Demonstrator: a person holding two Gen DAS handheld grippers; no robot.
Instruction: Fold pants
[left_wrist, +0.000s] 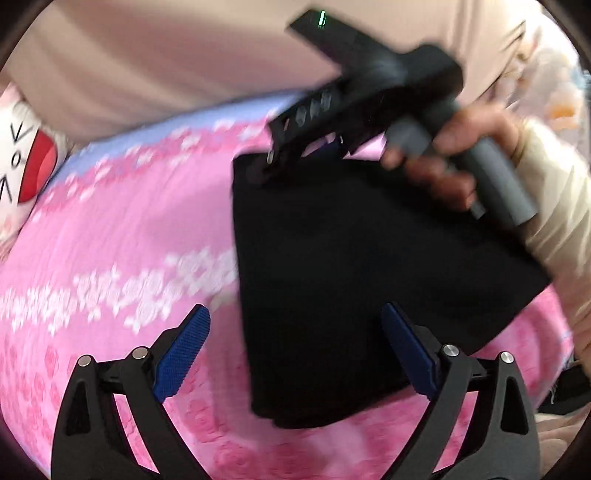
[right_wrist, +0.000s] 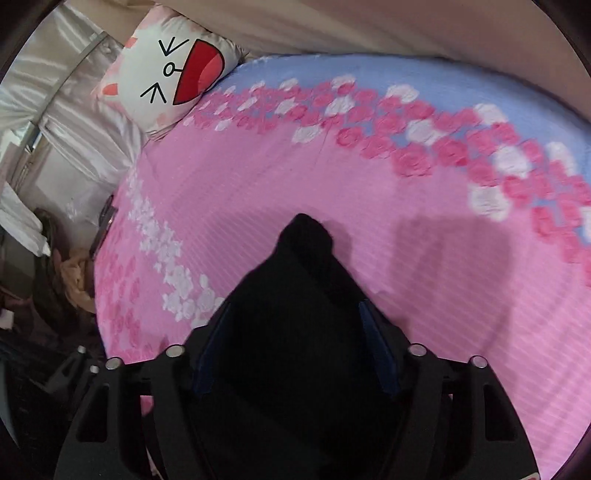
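Both our tongs work the folded black fabric pants (left_wrist: 369, 280): right tongs (right_wrist: 295, 347) clenched on them, left tongs (left_wrist: 295, 354) spread wide above the pink floral bed (left_wrist: 110, 236).

A bedroom in a home. A bed (right_wrist: 258, 192) fills most of both views, covered with a pink and pale blue sheet printed with roses. A cartoon-face pillow (right_wrist: 173, 74) leans at its far corner. Shiny pale curtains (right_wrist: 70, 110) hang beside the bed, and loose clothes (right_wrist: 70, 280) lie heaped on the floor next to it.
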